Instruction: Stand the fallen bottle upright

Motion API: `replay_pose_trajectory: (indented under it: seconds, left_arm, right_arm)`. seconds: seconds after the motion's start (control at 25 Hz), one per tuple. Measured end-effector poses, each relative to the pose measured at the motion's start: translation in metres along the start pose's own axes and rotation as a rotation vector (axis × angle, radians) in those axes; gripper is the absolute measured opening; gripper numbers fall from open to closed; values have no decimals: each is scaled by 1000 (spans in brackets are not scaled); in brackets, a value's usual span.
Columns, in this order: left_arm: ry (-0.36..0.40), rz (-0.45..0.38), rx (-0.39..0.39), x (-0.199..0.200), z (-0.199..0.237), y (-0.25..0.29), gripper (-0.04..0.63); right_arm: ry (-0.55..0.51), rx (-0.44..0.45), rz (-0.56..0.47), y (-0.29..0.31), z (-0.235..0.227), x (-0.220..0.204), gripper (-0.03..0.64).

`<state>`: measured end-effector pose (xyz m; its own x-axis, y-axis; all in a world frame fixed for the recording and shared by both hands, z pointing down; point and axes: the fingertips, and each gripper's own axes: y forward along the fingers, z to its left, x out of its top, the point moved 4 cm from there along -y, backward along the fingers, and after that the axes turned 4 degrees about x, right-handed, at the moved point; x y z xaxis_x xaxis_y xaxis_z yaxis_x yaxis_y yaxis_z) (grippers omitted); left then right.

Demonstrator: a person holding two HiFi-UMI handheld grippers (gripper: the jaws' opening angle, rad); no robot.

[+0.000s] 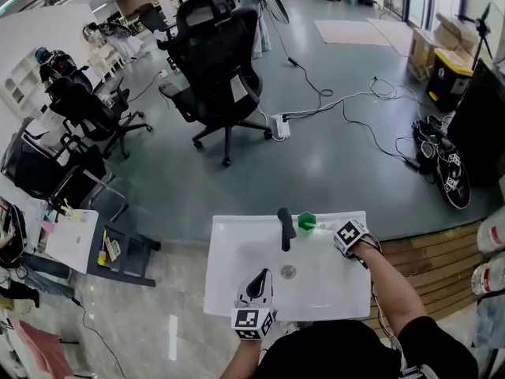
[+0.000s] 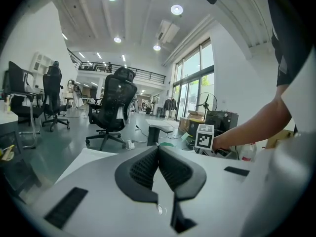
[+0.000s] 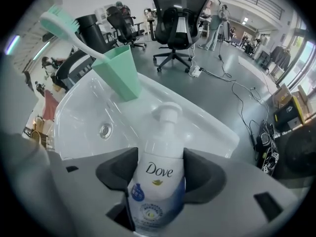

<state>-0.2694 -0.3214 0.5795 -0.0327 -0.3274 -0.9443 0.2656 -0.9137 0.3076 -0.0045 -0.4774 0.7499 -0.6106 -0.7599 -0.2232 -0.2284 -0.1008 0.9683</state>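
A white and blue Dove pump bottle [image 3: 157,181] sits between the jaws of my right gripper [image 3: 157,174]. Both dark pads press on its sides, and its pump head [image 3: 167,113] points away from the camera over the white sink's rim [image 3: 207,127]. In the head view the right gripper [image 1: 349,238] is at the sink's right back corner and hides the bottle. My left gripper [image 1: 254,289] hovers over the sink's front edge. Its pads [image 2: 175,169] meet with nothing between them.
A green cup [image 3: 118,73] with a pale green toothbrush [image 3: 64,31] stands on the back rim beside the black faucet [image 1: 285,227]. The drain [image 1: 289,272] is in the middle of the basin. Office chairs [image 1: 217,61] and floor cables [image 1: 347,101] lie beyond the sink.
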Motion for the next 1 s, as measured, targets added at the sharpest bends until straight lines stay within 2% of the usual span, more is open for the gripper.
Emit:
replay_pose_trajectory:
  seconds: [0.44, 0.6, 0.84, 1.0]
  left_arm:
    - [3, 2, -23, 1, -6, 2, 17]
    - [6, 0, -29, 1, -8, 1, 17]
    - [17, 5, -45, 3, -12, -1, 17]
    - [19, -4, -54, 3, -17, 0, 17]
  right_arm:
    - [-4, -20, 46, -17, 3, -2, 291]
    - [-56, -17, 6, -6, 2, 0, 291]
    - [-37, -26, -38, -17, 6, -2, 284]
    - [-76, -47, -108, -23, 6, -4, 281]
